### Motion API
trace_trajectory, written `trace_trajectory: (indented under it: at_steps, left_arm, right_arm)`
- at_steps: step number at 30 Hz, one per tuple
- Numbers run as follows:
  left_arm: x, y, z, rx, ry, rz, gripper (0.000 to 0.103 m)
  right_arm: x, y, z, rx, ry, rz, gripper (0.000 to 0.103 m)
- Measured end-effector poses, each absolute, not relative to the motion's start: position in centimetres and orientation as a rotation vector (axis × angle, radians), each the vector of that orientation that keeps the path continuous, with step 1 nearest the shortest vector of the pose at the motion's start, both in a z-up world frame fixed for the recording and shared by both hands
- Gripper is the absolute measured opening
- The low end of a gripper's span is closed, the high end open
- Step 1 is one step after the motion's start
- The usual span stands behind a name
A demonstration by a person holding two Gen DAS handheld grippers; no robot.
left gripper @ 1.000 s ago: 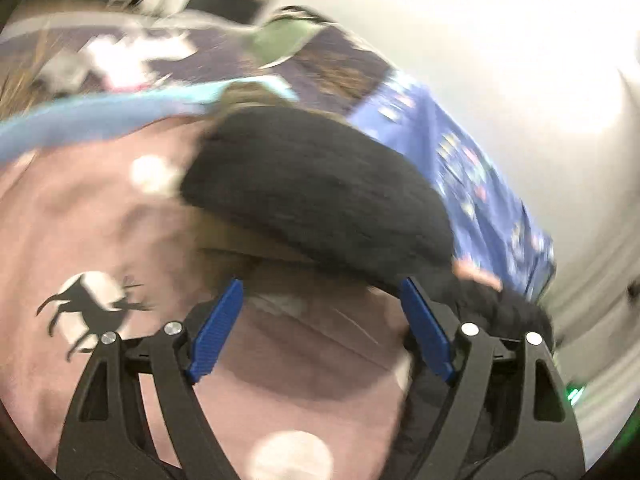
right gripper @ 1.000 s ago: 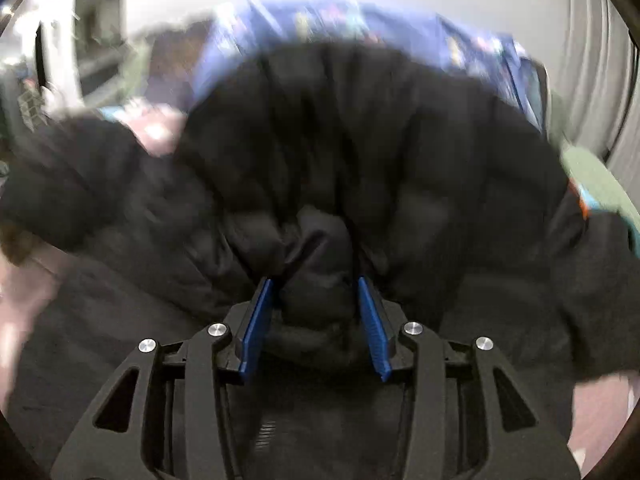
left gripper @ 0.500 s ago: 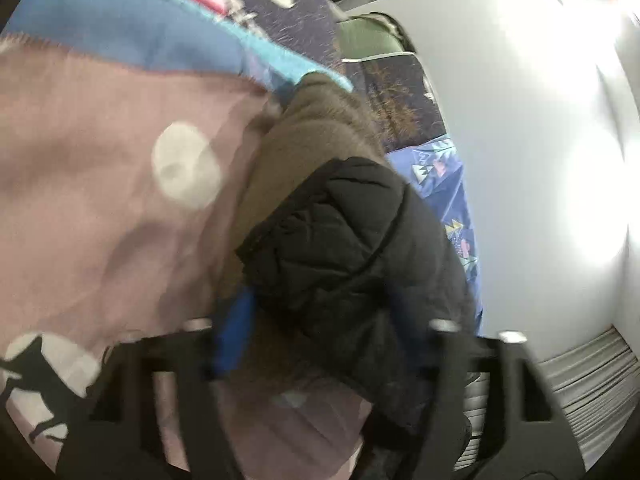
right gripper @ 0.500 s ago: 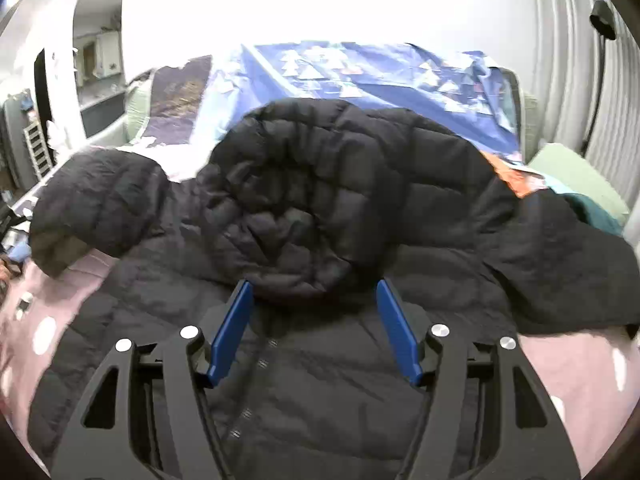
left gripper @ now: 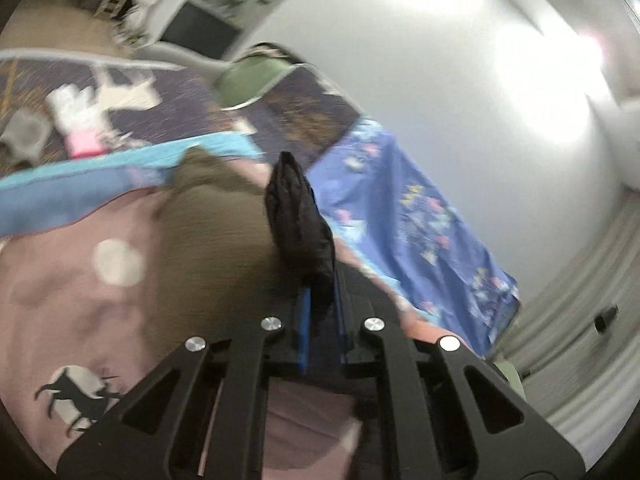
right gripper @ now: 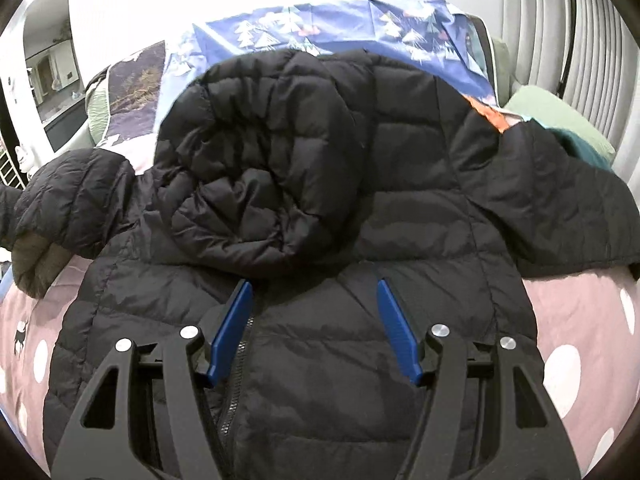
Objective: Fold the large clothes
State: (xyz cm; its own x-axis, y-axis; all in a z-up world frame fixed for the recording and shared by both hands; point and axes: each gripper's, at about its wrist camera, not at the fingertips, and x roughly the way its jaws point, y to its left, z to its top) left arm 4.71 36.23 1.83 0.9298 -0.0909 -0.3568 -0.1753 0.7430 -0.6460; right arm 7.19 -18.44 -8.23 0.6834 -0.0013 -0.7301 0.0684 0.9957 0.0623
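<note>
A black quilted puffer jacket (right gripper: 360,340) lies front up on a pink spotted bed cover (right gripper: 580,320), zip running down its middle. Its hood (right gripper: 260,168) is folded down over the chest. My right gripper (right gripper: 314,316) is open and empty just above the chest, below the hood. My left gripper (left gripper: 320,316) is shut on the end of the jacket's black sleeve (left gripper: 298,216), which stands up between the pads. The sleeve's olive-brown lining (left gripper: 216,240) shows beside it; the same sleeve shows at the left edge of the right wrist view (right gripper: 68,200).
A blue patterned blanket (right gripper: 320,28) hangs behind the jacket against the white wall (left gripper: 440,60). A green cushion (right gripper: 560,116) sits at the right. A dark printed throw with white animal shapes (left gripper: 120,92) lies beyond the pink cover (left gripper: 60,280). Pleated curtains (right gripper: 560,20) hang right.
My right gripper let go of the hood, opened and drew back. My left gripper went from open around the sleeve to shut on its end, lifting it.
</note>
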Motion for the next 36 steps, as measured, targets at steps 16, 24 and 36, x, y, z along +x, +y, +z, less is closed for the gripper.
trace_trajectory:
  at_steps: [16, 24, 36]
  left_arm:
    - [10.9, 7.6, 8.8, -0.317, 0.453, -0.532, 0.010]
    - [14.5, -4.5, 2.1, -0.310, 0.668, -0.752, 0.018]
    - [8.6, 4.3, -3.6, -0.231, 0.679, -0.424, 0.075]
  right_arm:
    - [7.3, -19.8, -8.7, 0.065, 0.831, -0.056, 0.070]
    - [6.3, -22.6, -9.0, 0.159, 0.832, 0.017, 0.070]
    - [8.8, -23.4, -7.3, 0.244, 0.780, 0.152, 0.072]
